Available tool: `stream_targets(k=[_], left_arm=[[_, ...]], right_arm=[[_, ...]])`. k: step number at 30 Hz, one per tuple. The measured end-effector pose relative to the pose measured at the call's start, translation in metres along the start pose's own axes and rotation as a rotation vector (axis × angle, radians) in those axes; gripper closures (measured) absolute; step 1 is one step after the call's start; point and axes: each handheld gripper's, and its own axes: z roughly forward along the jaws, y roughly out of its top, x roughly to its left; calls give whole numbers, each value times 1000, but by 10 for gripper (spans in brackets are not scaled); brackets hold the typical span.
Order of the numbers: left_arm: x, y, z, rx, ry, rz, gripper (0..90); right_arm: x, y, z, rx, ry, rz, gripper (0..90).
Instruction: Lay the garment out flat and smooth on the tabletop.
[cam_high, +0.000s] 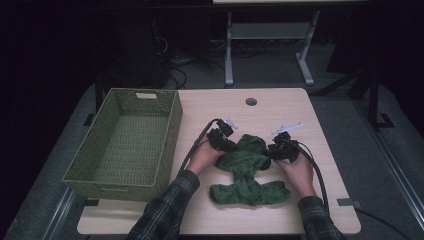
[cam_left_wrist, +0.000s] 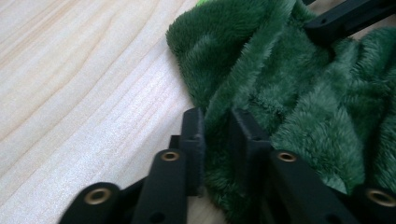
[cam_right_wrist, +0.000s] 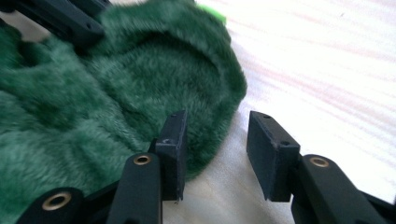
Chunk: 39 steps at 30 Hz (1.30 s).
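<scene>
Green plush cloth (cam_high: 248, 172) lies crumpled near the middle of the wooden surface (cam_high: 280, 107), so we work it from both sides. Our left gripper (cam_left_wrist: 217, 135) has its jaws clamped on a raised fold at the cloth's left edge. Our right gripper (cam_right_wrist: 215, 149) has its jaws apart, 1 against the cloth's edge and the other on bare wood, probably to pinch that edge; the woven basket (cam_high: 127, 145) waits at the left edge.

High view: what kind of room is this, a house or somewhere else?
Probably a lab or workshop, not a home: a plain wooden table on grey carpet, cables on the floor behind, and a metal desk frame.
</scene>
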Motion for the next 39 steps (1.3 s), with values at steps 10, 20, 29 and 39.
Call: stream_targets(k=[10,20,29,39], left_arm=[[-5,-1,-13,-39,18,19,867],[0,-9,-34,-78,89,19,882],[8,-16,-20,-84,131,11,888],[14,-12,-1,-69,173,27,885]], right_arm=[[7,1,1,8,-1,-31,878],[3,12,-27,-66,-62,-56,883],[-14,14,-26,-50,-71,-39,891],[-31,8,1,2,-68,8,892]])
